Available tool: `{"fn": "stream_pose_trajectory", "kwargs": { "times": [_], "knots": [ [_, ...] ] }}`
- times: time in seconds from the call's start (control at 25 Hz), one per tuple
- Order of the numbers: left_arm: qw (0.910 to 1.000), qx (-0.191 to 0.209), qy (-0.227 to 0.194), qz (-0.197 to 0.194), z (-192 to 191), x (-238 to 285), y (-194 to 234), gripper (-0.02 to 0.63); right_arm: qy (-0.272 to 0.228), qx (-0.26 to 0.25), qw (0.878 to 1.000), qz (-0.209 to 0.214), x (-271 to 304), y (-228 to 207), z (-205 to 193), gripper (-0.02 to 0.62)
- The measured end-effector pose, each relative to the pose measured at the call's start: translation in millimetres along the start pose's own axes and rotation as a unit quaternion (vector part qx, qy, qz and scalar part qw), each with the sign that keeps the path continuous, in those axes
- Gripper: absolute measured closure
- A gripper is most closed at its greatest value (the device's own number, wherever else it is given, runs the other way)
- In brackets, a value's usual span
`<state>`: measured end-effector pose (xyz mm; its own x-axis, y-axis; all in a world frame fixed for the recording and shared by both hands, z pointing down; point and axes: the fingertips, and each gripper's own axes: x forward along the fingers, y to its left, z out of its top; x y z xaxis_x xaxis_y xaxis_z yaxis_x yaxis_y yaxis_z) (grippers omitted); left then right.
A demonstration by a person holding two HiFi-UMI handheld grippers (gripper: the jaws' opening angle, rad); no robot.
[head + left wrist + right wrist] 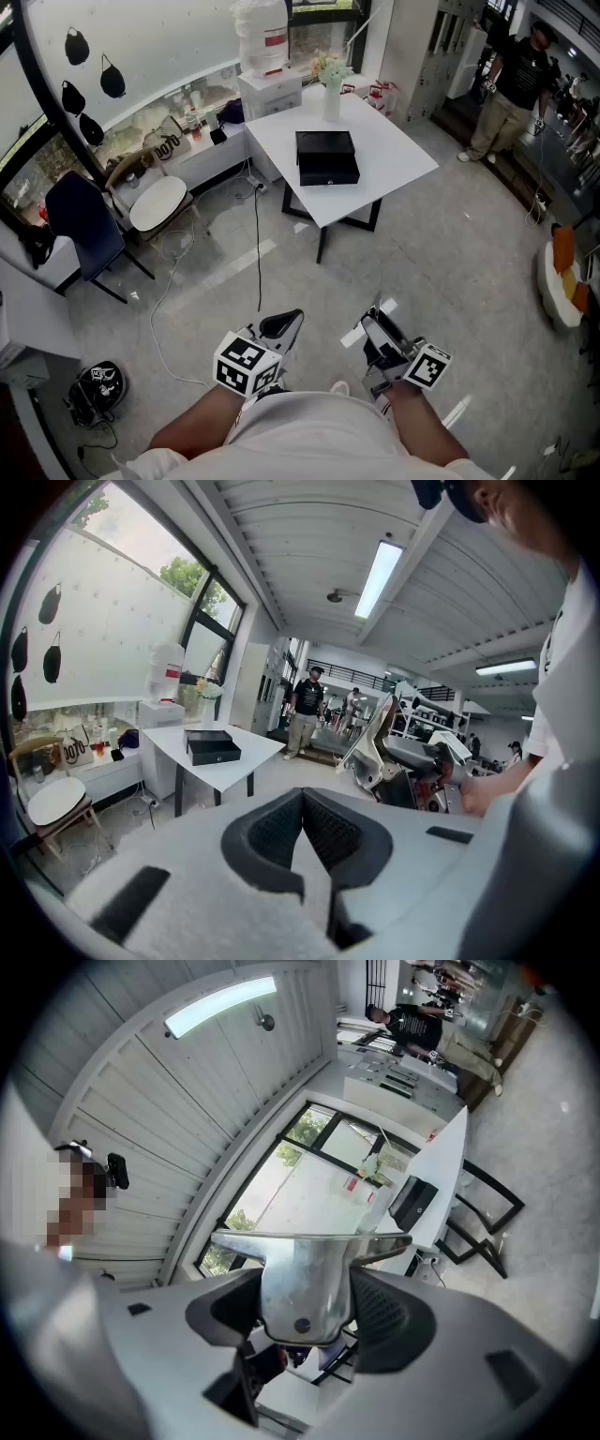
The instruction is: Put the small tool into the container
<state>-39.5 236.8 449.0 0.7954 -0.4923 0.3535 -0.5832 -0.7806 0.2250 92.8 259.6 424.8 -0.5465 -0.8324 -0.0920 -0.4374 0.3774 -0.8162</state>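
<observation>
In the head view my right gripper (375,336) hangs low in front of my body, shut on the small tool (362,330), a flat silvery scraper. The right gripper view shows its metal blade (305,1265) standing between the black pads (389,1312). My left gripper (283,330) is beside it with nothing in it. In the left gripper view its jaws (302,822) meet in a closed V. The container, a black box (326,157), lies on the white table (394,155) well ahead, also seen as the black box (212,746) and the black box (412,1202).
A vase of flowers (331,89) stands at the table's far edge, with a white cabinet and water jug (263,37) behind. A round white stool (157,202) and a dark chair (82,220) stand left. A cable (257,244) runs over the floor. A person (509,89) stands far right.
</observation>
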Motion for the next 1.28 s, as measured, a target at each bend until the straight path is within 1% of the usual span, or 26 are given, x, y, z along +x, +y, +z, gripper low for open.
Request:
{"fn": "stream_pose_trajectory", "kwargs": {
  "times": [0.28, 0.52, 0.68, 0.76, 0.96, 1.12, 1.28],
  "knots": [
    [1.0, -0.001, 0.001, -0.001, 2, 1, 3, 0.598, 0.001, -0.001, 1.0, 0.008, 5, 3, 2, 0.308],
    [1.0, -0.002, 0.001, -0.002, 2, 2, 1, 0.598, -0.008, -0.001, 1.0, 0.004, 2, 3, 3, 0.308],
    [1.0, -0.002, -0.002, -0.004, 2, 2, 2, 0.598, -0.022, -0.021, 0.999, 0.026, 1, 12, 9, 0.307],
    [1.0, -0.003, -0.001, -0.005, 1, 1, 4, 0.598, -0.014, -0.04, 0.999, 0.028, 3, 17, 8, 0.307],
    [1.0, -0.004, 0.0, -0.005, -1, 1, 8, 0.598, 0.024, -0.095, 0.995, 0.013, 11, 22, -6, 0.307],
    [1.0, -0.003, -0.001, -0.005, -1, -5, 11, 0.597, 0.032, -0.094, 0.995, 0.012, 15, 25, -16, 0.307],
    [1.0, -0.007, -0.001, -0.006, -2, -10, 16, 0.598, 0.03, -0.088, 0.996, 0.004, 17, 25, -18, 0.307]
  ]
}}
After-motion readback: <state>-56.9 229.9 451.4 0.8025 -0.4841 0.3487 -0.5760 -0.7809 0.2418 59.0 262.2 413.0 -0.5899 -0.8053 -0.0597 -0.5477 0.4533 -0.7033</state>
